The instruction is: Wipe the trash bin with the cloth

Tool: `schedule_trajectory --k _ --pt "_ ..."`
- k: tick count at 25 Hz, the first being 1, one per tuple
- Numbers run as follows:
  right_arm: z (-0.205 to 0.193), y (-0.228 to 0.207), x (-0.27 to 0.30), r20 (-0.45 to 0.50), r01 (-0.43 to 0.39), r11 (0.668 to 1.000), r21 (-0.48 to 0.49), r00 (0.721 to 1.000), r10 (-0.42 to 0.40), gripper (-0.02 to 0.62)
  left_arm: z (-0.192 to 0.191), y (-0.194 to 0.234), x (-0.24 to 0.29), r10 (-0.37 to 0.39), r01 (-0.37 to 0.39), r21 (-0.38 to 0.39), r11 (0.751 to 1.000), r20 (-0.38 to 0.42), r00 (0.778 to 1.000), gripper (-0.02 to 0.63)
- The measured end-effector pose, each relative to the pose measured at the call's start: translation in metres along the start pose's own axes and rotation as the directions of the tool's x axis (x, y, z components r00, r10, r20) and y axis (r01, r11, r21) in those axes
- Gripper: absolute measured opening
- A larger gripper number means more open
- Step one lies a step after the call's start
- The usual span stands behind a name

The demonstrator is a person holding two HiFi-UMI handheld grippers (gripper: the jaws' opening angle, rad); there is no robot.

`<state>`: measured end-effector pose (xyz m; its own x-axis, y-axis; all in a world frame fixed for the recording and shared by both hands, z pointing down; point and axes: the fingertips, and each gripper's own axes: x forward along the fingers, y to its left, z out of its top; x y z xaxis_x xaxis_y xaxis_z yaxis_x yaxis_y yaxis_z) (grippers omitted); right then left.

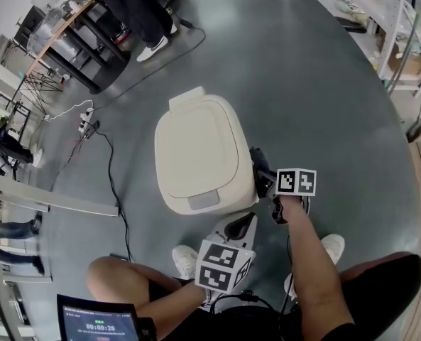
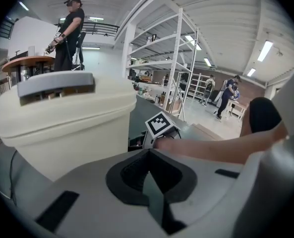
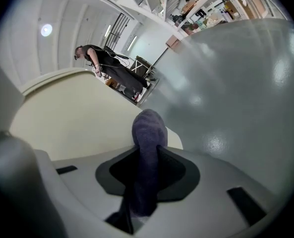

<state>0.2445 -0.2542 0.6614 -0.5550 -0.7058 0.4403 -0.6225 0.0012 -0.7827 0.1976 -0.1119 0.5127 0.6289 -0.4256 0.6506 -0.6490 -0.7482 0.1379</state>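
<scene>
Trash bin [image 1: 196, 155]: cream, lid down, standing on the grey floor [image 1: 324, 98] directly in front of you.

Your right gripper [image 1: 261, 175] sits against the bin's right side, near its front corner. Its own view shows the 2 jaws closed on the cloth [image 3: 149, 128], a purple-grey fold that sticks up past the tips, with the bin's cream surface just beyond it.

Your left gripper [image 1: 240, 226] is low at the bin's front, just beside the wall; whether it touches is unclear. Its jaws are together with nothing between them.

A black cable [image 1: 114, 183] runs over the floor to the bin's left. 1 person [image 1: 135, 9] stands well apart, beyond the bin.
</scene>
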Motion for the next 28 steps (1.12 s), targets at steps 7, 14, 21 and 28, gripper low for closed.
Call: schedule_trajectory --k 7,14,21,28 --pt "-0.021 -0.036 0.022 0.036 -0.002 0.993 0.119 0.999 -0.003 0.092 -0.027 0.002 0.028 -0.011 0.012 0.013 1.000 -0.083 0.996 -0.003" --pt "-0.028 -0.042 0.033 0.009 0.018 0.996 0.082 1.000 -0.019 0.092 -0.034 0.000 0.039 -0.029 0.030 0.013 0.999 -0.120 0.992 -0.003" --pt "0.029 -0.026 0.004 0.137 -0.047 0.992 0.119 0.990 0.030 0.092 -0.007 -0.009 0.040 -0.044 0.047 0.049 0.998 -0.067 0.997 -0.002" --pt "0.102 0.064 -0.035 0.242 -0.263 0.965 0.007 0.937 0.253 0.093 0.030 -0.014 0.029 -0.024 0.021 0.117 0.993 0.028 0.999 -0.002"
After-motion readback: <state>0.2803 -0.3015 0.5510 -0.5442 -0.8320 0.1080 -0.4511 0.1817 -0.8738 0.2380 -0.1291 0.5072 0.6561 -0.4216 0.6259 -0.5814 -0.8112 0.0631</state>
